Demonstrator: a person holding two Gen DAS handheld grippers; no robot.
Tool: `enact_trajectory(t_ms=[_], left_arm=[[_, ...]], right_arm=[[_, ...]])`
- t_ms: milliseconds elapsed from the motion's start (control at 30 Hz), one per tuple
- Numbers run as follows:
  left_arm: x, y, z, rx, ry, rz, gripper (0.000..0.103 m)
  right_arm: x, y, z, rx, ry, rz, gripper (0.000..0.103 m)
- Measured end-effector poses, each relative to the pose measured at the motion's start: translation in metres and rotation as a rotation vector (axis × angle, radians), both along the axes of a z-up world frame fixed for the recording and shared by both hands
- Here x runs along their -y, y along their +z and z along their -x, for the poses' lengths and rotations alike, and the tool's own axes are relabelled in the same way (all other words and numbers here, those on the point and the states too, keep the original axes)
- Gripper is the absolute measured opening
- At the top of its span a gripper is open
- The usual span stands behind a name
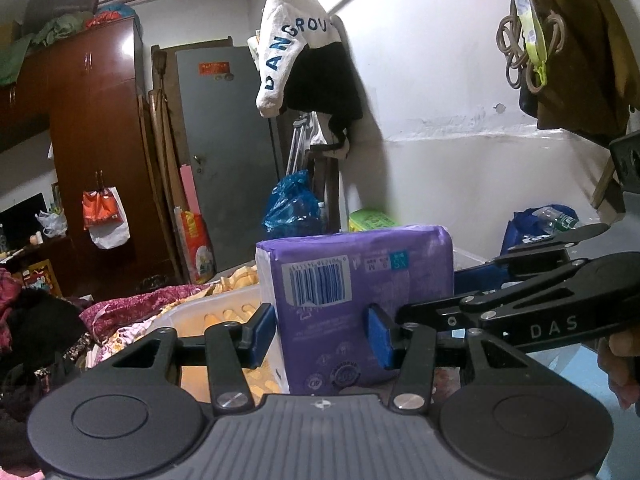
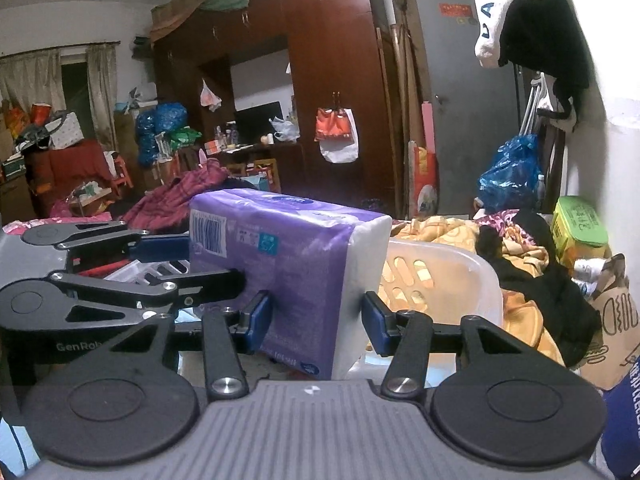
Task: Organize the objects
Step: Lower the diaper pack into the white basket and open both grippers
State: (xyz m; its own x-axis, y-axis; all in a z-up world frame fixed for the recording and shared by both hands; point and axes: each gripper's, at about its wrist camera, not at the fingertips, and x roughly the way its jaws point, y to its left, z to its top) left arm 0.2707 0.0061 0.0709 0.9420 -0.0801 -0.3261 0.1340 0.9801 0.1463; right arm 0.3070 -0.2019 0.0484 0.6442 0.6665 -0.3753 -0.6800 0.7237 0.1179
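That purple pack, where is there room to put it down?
The white slotted basket right behind the purple pack looks empty inside, the only bare spot. Past it, the orange blanket and black clothes crowd the right; maroon cloth crowds the left.

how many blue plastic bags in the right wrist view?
2. One blue plastic bag sits at the right beside the grey door; a second blue bag is piled at the far left near the curtains. Clutter may hide more.
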Motion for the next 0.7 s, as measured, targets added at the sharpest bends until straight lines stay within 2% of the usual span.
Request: enact_trajectory(t_ms=[100,133,167,200,233,267,300,400,500,567,700], left_arm=[[0.000,0.001,0.005,0.015,-0.007,-0.007,0.054],[0.000,0.001,0.009,0.022,-0.014,-0.006,0.057],[0.000,0.001,0.011,0.025,-0.017,-0.007,0.060],[0.000,0.001,0.014,0.035,-0.015,-0.011,0.069],[0.000,0.000,0.017,0.053,-0.006,-0.016,0.075],[-0.001,0.001,0.020,0.068,0.001,-0.022,0.076],[-0.001,0.001,0.023,0.079,0.005,-0.026,0.076],[-0.004,0.007,0.036,0.117,0.034,0.003,0.077],[-0.006,0.013,0.065,0.185,0.038,0.035,0.094],[-0.003,0.014,0.085,0.224,0.049,0.041,0.100],[0.006,0.009,0.103,0.214,0.077,0.031,0.103]], right_arm=[[0.004,0.004,0.004,0.019,-0.002,0.000,0.055],[0.004,0.007,0.003,0.032,-0.003,-0.004,0.057],[0.007,0.009,0.006,0.043,-0.004,-0.010,0.069],[0.009,0.011,0.005,0.058,-0.012,-0.017,0.083],[0.012,0.013,0.009,0.085,-0.025,-0.024,0.088],[0.016,0.015,0.013,0.116,-0.038,-0.026,0.096],[0.018,0.017,0.015,0.131,-0.045,-0.023,0.099],[0.027,0.021,0.018,0.140,-0.061,-0.034,0.101],[0.040,0.023,0.032,0.173,-0.074,-0.082,0.103],[0.044,0.024,0.046,0.201,-0.074,-0.109,0.103],[0.042,0.020,0.065,0.226,-0.096,-0.117,0.103]])
